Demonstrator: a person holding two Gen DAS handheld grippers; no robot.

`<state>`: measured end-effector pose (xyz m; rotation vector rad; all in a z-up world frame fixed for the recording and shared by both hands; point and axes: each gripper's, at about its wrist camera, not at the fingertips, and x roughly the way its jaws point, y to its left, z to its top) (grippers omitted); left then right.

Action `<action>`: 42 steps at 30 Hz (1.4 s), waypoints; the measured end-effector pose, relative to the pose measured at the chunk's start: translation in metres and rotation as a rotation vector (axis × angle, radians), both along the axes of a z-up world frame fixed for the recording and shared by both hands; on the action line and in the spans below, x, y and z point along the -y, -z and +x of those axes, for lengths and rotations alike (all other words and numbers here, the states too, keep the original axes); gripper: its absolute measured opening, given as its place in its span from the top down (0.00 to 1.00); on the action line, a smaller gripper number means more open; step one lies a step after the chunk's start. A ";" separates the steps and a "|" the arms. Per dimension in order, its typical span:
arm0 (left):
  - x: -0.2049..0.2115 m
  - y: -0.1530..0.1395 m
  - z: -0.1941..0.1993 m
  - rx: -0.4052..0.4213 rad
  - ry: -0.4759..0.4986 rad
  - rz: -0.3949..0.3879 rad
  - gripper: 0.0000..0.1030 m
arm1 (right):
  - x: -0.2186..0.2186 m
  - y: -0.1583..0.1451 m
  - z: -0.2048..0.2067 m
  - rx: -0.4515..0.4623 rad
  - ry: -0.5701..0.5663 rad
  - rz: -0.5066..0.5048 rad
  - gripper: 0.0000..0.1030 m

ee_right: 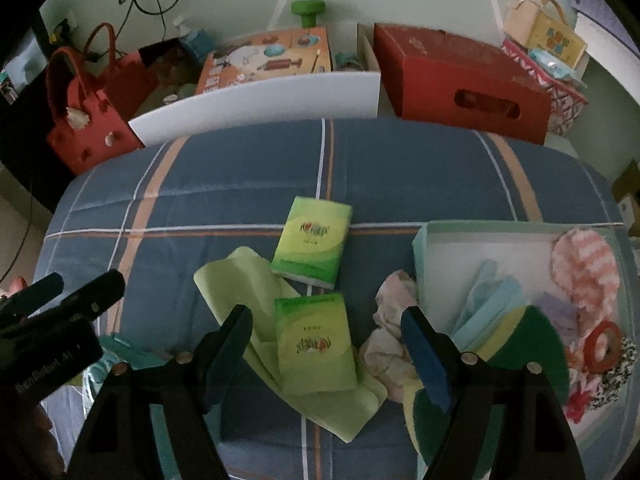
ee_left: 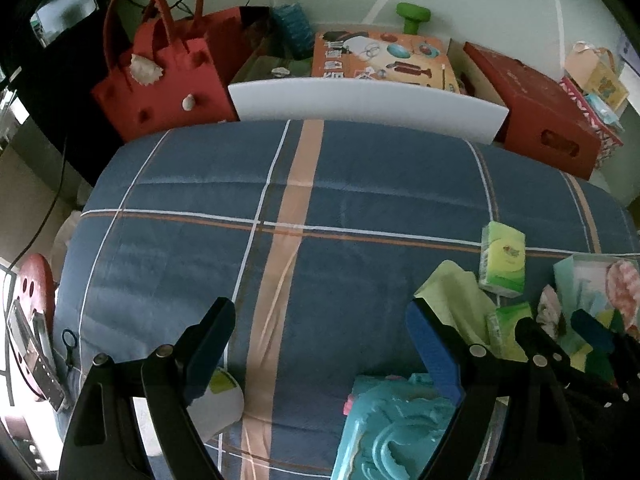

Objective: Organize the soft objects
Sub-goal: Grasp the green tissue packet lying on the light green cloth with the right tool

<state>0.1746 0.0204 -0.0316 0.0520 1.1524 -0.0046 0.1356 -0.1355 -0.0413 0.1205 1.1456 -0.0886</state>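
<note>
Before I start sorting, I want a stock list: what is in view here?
tissue packs: two, green, mid-bed, the nearer one lying on the cloth
cloth: one, pale green, spread on bedcover
crumpled fabric: one, pale pink-white, beside the tray
tray: one, pale teal, on the right, holding folded cloths, sponge, hair ties
bedcover: one, blue plaid
teal embossed item: one, near edge
red bag: one, behind bed, left
red box: one, behind bed, right
left gripper: jaws open over bare bedcover
right gripper: jaws open, straddling the nearer pack
</note>
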 end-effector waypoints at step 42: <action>0.009 0.010 0.004 -0.029 0.014 0.022 0.15 | 0.009 0.036 0.004 -0.076 -0.018 0.087 0.76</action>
